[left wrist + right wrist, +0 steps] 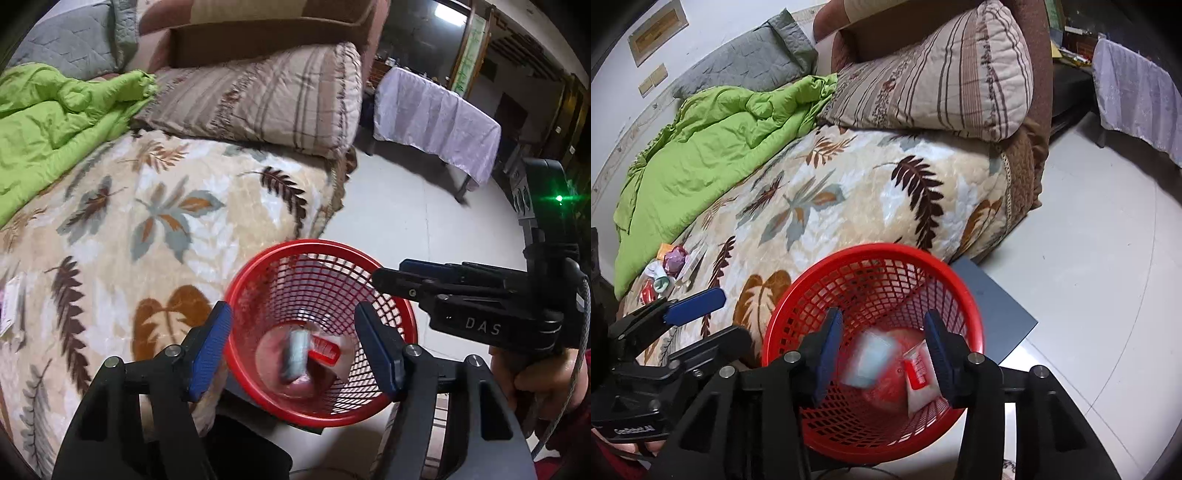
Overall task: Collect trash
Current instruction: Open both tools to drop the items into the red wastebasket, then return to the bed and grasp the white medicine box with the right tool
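A red mesh trash basket stands on the floor beside the bed. Inside it lie a blurred pale blue-white packet and a white-and-red wrapper. My left gripper is open above the basket's mouth and holds nothing. My right gripper is open above the basket too, empty; it also shows in the left wrist view. A small pile of trash with a purple wrapper lies on the bed at the left.
The bed has a leaf-patterned blanket, a green quilt and a striped pillow. A grey flat board lies on the floor under the basket. A table with a white cloth stands across the tiled floor.
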`<state>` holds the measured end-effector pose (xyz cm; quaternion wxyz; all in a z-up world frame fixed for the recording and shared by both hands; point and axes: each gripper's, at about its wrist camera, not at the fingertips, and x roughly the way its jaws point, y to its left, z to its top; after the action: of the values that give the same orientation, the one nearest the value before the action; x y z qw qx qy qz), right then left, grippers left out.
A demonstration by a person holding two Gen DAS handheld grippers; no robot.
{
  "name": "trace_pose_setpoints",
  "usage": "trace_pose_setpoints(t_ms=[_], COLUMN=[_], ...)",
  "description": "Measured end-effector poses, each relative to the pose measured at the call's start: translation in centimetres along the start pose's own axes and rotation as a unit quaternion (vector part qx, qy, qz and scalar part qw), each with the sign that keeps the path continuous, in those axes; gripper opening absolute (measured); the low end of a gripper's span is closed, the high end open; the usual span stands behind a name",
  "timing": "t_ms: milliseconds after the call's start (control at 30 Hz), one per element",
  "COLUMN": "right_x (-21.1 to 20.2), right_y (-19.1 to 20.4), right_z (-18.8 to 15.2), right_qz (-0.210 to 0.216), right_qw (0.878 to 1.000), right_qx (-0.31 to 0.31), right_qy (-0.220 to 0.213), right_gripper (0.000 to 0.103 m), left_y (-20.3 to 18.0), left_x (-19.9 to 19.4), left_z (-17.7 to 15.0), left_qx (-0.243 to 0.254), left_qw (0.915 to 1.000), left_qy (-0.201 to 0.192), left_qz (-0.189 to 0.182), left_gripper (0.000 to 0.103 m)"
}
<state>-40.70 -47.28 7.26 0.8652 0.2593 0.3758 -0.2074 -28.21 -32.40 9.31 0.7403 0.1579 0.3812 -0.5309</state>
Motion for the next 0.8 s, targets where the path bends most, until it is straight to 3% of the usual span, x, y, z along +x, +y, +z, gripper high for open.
trace_pose_setpoints(t_ms=[167,400,800], right_x=[0.3,1.9,5.7], right_y=[3.0,10.2,21.7], right_z=[0.8,1.3,-0.2], right_qz=[0.008,0.090,0.182], right_qw=[1.000,0.993,0.969], right_qx=[-0.024,-0.079,-0.162], right_qy=[-0.012,-0.009,0.044], right_gripper=[0.049,0.049,0.049], left_y=[3.0,9.1,19.1], left_x=[-2.9,-8.2,-15.7], left_z=[-0.9,-3.6,-9.5], left_qx=[-0.034,-0.108,-0.222], left_qw=[0.9977,0.9850,0.9446], left_qy=[-0.027,-0.062,-0.092], left_qz=[0.051,0.120,0.224], left_gripper=[0.067,0.068,0.068])
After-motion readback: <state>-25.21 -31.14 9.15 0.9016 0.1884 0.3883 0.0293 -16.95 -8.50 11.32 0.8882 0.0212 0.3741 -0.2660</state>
